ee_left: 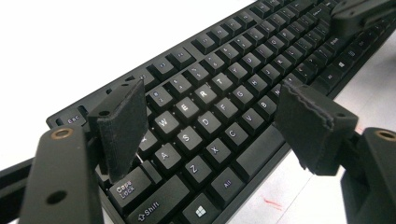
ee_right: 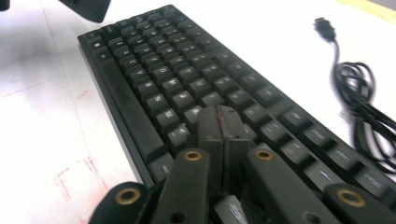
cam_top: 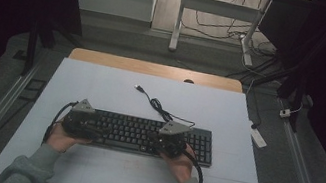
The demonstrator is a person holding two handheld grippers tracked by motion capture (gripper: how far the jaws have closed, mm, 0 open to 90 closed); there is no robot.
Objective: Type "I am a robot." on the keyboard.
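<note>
High view: keyboard (cam_top: 143, 135) under both claws

1. The flat black computer keyboard (cam_top: 143, 136) lies crosswise on the white-covered rectangular worktop (cam_top: 101, 85), nearer the person's edge than the far one.
2. Its thin black cable with a plug at the end (cam_top: 158, 105) trails behind it toward the far edge, loosely coiled just beyond the keyboard's back rim.
3. The left tongs (cam_top: 78, 122) sit over the keyboard's left end, the right tongs (cam_top: 170, 141) over its right half.
4. A wooden strip (cam_top: 155, 69) borders the worktop's far edge.
</note>
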